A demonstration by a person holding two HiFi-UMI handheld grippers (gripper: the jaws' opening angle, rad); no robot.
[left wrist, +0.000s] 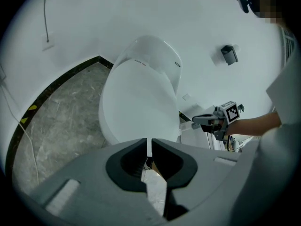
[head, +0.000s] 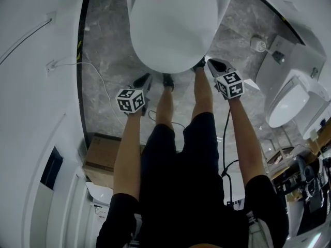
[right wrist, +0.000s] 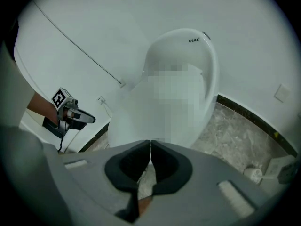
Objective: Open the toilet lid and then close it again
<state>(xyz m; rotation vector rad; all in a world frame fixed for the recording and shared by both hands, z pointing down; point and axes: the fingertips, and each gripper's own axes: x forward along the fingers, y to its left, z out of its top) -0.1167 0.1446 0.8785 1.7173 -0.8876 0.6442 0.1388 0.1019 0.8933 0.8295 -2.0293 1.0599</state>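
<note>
The white toilet [head: 173,30] stands at the top centre of the head view with its lid down. My left gripper [head: 145,80] hangs beside the bowl's front left edge, jaws shut and empty, apart from the lid. My right gripper [head: 213,64] is by the front right edge, also shut on nothing. In the left gripper view the closed lid [left wrist: 138,102] lies just beyond my shut jaws [left wrist: 149,147], and the right gripper [left wrist: 203,120] shows at the right. In the right gripper view the toilet [right wrist: 188,65] rises ahead of the shut jaws [right wrist: 150,150]; the left gripper [right wrist: 82,118] is at the left.
The person's legs and shoes [head: 168,81] stand right in front of the bowl. A second toilet [head: 289,99] sits at the right, a cardboard box [head: 106,154] at the lower left. A thin cable [head: 98,81] crosses the grey marble floor by the white wall.
</note>
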